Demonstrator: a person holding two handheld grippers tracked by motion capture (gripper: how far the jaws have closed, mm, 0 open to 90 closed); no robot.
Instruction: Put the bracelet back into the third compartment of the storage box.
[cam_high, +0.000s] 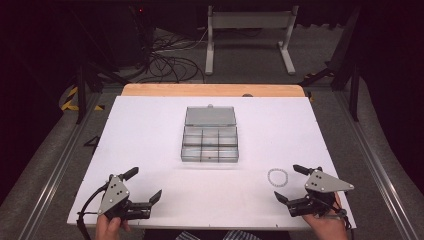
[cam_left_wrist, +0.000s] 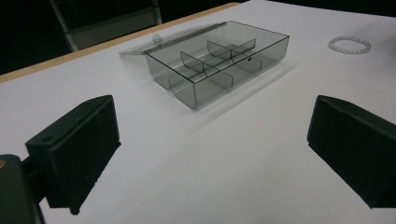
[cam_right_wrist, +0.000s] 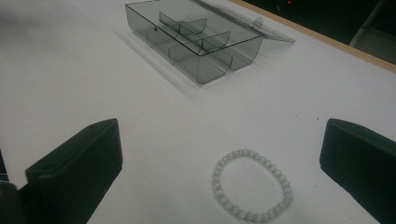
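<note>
white beads by the right claw, box mid-table

pale bead bracelet (cam_right_wrist: 252, 191) lies flat on the white table (cam_high: 150, 130), just ahead of the right claw (cam_high: 294, 183), btwn its jaws' line, untouched. right claw jaws wide apart, nothing in them. left claw (cam_high: 145, 185) also wide apart, empty, near table's front edge. smoky clear divided box (cam_high: 210, 145) sits mid-table, lid open, well apart from both.

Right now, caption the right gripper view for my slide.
Open right tongs hover over a bead bracelet; open divided box beyond.
</note>
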